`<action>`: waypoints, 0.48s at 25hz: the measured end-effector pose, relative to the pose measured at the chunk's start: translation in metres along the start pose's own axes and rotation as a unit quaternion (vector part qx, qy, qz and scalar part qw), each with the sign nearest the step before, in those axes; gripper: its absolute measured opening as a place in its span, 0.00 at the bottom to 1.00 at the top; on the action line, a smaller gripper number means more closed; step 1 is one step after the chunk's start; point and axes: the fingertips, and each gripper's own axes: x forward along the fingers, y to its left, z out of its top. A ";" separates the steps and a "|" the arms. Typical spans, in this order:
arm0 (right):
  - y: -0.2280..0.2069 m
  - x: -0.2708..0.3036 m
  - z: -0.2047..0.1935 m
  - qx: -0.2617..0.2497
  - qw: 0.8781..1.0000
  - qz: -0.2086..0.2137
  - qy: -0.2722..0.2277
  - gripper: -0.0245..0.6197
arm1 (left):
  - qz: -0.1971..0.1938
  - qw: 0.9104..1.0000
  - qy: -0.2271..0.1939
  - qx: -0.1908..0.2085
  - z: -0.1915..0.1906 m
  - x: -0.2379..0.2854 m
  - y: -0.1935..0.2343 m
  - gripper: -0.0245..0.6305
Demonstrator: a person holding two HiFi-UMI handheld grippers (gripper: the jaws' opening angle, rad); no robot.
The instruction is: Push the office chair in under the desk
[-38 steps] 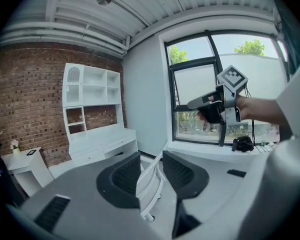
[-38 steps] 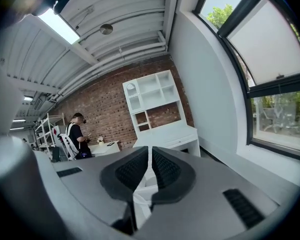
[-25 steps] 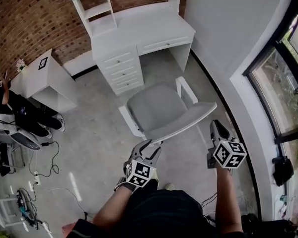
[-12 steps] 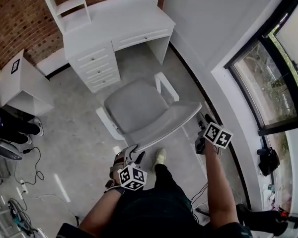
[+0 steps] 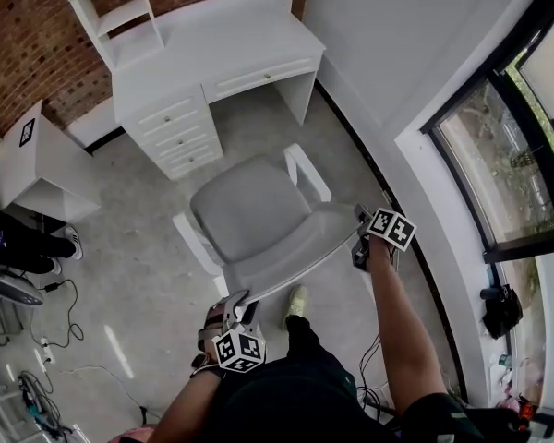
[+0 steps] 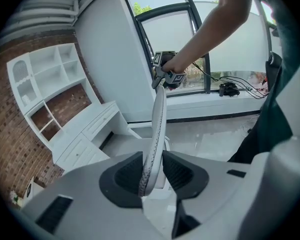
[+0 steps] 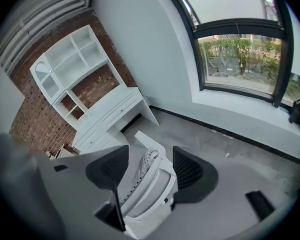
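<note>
Notably, the desk's (image 5: pixel 240 35) neighbouring cabinet (image 5: pixel 46 169) carries a marker (image 5: pixel 26 131)

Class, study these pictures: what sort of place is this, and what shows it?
Probably a home office or study: a white desk with drawers and shelves against a brick wall, a grey office chair before it, a big window.

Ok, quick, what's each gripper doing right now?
Left gripper: jaws have just been closing, now clamped on the chair backrest edge.
Right gripper: open, jaws have just been opening; the backrest's other end sits between them, untouched.
</note>
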 end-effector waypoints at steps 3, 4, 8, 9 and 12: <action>0.002 0.019 -0.007 0.014 0.999 0.002 0.029 0.43 | 0.002 1.000 0.000 -0.007 0.001 0.000 0.001 0.22; 0.004 0.024 -0.010 0.015 0.999 0.003 0.040 0.43 | 0.002 1.000 0.001 -0.011 0.001 0.000 0.002 0.23; 0.006 0.039 -0.022 0.045 0.995 0.015 0.085 0.42 | -0.002 1.000 0.005 -0.016 0.002 0.002 0.002 0.23; 0.003 0.041 -0.024 0.054 0.994 0.015 0.095 0.36 | -0.004 1.000 0.005 -0.014 0.001 0.002 0.001 0.23; -0.004 0.043 -0.029 0.063 0.992 0.004 0.111 0.22 | -0.003 1.000 0.004 -0.012 0.001 0.003 0.001 0.23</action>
